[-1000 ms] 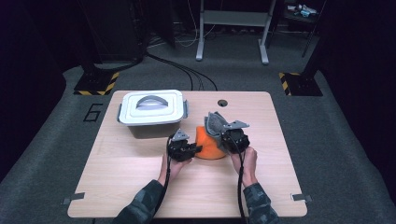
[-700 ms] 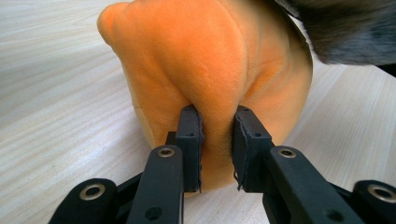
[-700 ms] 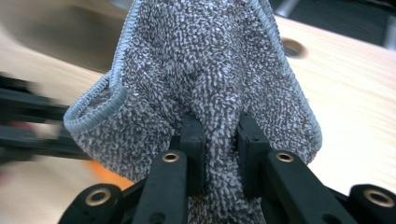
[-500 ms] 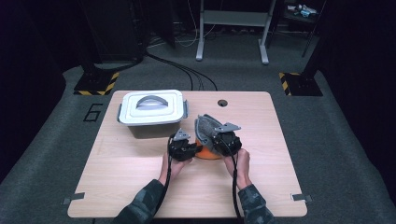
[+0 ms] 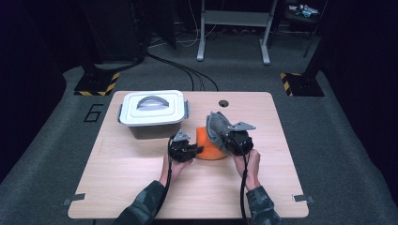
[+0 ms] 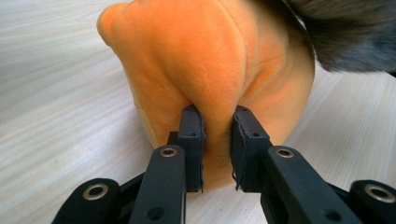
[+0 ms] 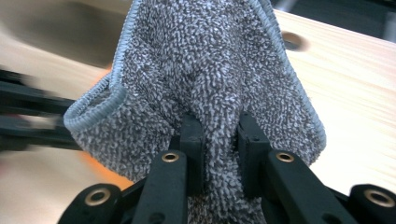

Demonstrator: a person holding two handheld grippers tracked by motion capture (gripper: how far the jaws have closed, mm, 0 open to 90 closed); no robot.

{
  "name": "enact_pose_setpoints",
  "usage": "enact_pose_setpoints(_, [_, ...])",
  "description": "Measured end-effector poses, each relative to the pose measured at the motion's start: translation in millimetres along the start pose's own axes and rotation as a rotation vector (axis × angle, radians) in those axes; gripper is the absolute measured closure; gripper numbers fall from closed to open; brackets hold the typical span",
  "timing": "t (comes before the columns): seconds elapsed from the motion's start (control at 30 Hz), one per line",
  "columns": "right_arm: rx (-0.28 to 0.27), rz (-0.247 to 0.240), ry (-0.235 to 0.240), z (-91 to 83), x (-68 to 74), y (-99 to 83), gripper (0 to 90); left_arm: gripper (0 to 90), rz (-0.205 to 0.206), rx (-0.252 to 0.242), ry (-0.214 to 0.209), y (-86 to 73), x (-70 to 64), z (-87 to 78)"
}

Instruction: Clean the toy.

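An orange plush toy (image 5: 211,144) lies on the wooden table (image 5: 141,183) near its middle. My left gripper (image 5: 191,151) is shut on a fold of the orange plush toy (image 6: 210,70), pinching it between both jaws. My right gripper (image 5: 224,136) is shut on a grey terry cloth (image 5: 217,125) with a light blue hem, held up over the right side of the toy. In the right gripper view the grey cloth (image 7: 210,70) bunches between the jaws and hides most of what lies behind; a little orange shows below it.
A white lidded box (image 5: 152,112) with a grey handle stands at the back left of the table. A round hole (image 5: 223,103) sits near the far edge. Dark floor, cables and stand legs lie beyond the table.
The right gripper with the grey cloth has slid left across the top of the orange toy and back a little to the right. The left gripper kept its hold.
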State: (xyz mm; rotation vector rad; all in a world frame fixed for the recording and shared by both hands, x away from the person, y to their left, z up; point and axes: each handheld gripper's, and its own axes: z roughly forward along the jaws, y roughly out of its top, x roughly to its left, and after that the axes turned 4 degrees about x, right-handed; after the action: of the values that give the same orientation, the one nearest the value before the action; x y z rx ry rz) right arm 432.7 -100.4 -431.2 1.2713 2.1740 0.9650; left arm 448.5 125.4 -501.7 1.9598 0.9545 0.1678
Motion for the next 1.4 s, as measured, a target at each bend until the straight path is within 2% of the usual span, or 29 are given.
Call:
enact_pose_setpoints(0.07, [0.023,-0.045,-0.020,6.9,14.3,-0.1,76.0,75.9,0.006,0.002,0.008,0.1,-0.4,-0.1])
enact_pose_setpoints(0.13, [0.029,-0.069,-0.046,13.2,14.5,-2.2,76.2,76.2,0.006,0.003,0.006,0.2,0.2,-0.6])
enact_pose_setpoints(0.23, [0.042,-0.019,-0.051,17.3,-0.8,-7.2,76.3,76.6,0.021,-0.001,0.008,0.6,-2.1,-0.1])
enact_pose_setpoints(0.27, [0.045,-0.010,-0.059,17.5,-6.0,-9.6,76.3,76.6,0.013,-0.009,0.008,0.6,-4.2,0.7])
enact_pose_setpoints(0.4, [0.077,0.028,-0.100,17.1,-20.8,-15.8,76.2,76.4,0.033,-0.008,-0.001,1.7,-7.0,1.2])
enact_pose_setpoints(0.43, [0.087,0.034,-0.117,17.1,-24.8,-16.5,76.2,76.4,0.018,-0.008,-0.004,1.8,-7.8,1.5])
enact_pose_setpoints(0.47, [0.093,0.052,-0.121,17.6,-28.9,-17.2,76.1,76.3,0.022,-0.003,-0.003,2.3,-7.8,1.2])
enact_pose_setpoints(0.53, [0.091,0.073,-0.116,16.3,-33.7,-17.2,75.9,76.2,0.023,-0.005,-0.001,2.6,-8.8,1.0])
enact_pose_setpoints(0.6, [0.045,0.066,-0.093,6.7,-31.8,-13.6,75.9,76.1,0.027,0.004,-0.004,2.5,-7.4,0.7])
enact_pose_setpoints(0.73, [0.009,0.017,-0.011,-3.7,-7.3,-0.2,75.8,75.8,0.038,0.005,-0.003,3.1,-7.5,1.0])
enact_pose_setpoints(0.77, [0.006,-0.010,-0.001,-2.0,0.4,2.4,75.8,75.7,0.031,0.001,-0.007,2.9,-7.4,1.4])
enact_pose_setpoints(0.83, [0.034,-0.046,-0.019,5.4,9.9,4.4,75.9,74.7,0.024,-0.002,-0.012,2.6,-5.8,0.8])
enact_pose_setpoints(0.87, [0.045,-0.037,-0.031,11.6,9.8,3.0,76.1,73.3,0.035,-0.001,-0.020,2.9,-3.4,0.4])
enact_pose_setpoints(0.93, [0.052,-0.004,-0.015,18.7,1.7,-1.8,76.4,66.1,0.024,-0.008,-0.035,3.3,-2.7,-0.7])
enact_pose_setpoints(1.07, [0.046,0.012,-0.012,19.3,-4.5,-6.8,76.6,52.3,0.056,-0.003,-0.041,4.6,-4.0,-4.6])
enact_pose_setpoints(1.1, [0.040,-0.005,-0.013,19.7,-6.0,-7.3,76.7,50.5,0.054,0.004,-0.040,4.3,-4.2,-5.1])
enact_pose_setpoints(1.17, [0.044,-0.008,-0.012,19.8,-5.9,-7.3,76.7,48.2,0.063,0.021,-0.031,2.2,-3.3,-5.0])
enact_pose_setpoints(1.2, [0.047,0.003,-0.013,20.0,-5.1,-7.2,76.6,48.9,0.062,0.030,-0.028,0.4,-2.7,-4.1])
enact_pose_setpoints(1.23, [0.043,-0.008,-0.011,20.4,-6.2,-7.3,76.7,49.9,0.050,0.022,-0.026,-2.0,-2.6,-2.6])
enact_pose_setpoints(1.27, [0.045,0.004,-0.010,20.5,-6.1,-7.6,76.7,54.0,0.045,0.017,-0.028,-3.8,-1.9,-1.8])
enact_pose_setpoints(1.37, [0.049,-0.002,-0.008,20.6,-7.5,-8.8,76.6,68.6,0.059,0.013,-0.029,-4.0,-0.9,-1.3])
enact_pose_setpoints(1.4, [0.047,0.009,-0.008,20.5,-6.5,-8.2,76.5,72.4,0.070,0.019,-0.019,-3.4,-1.4,-1.2])
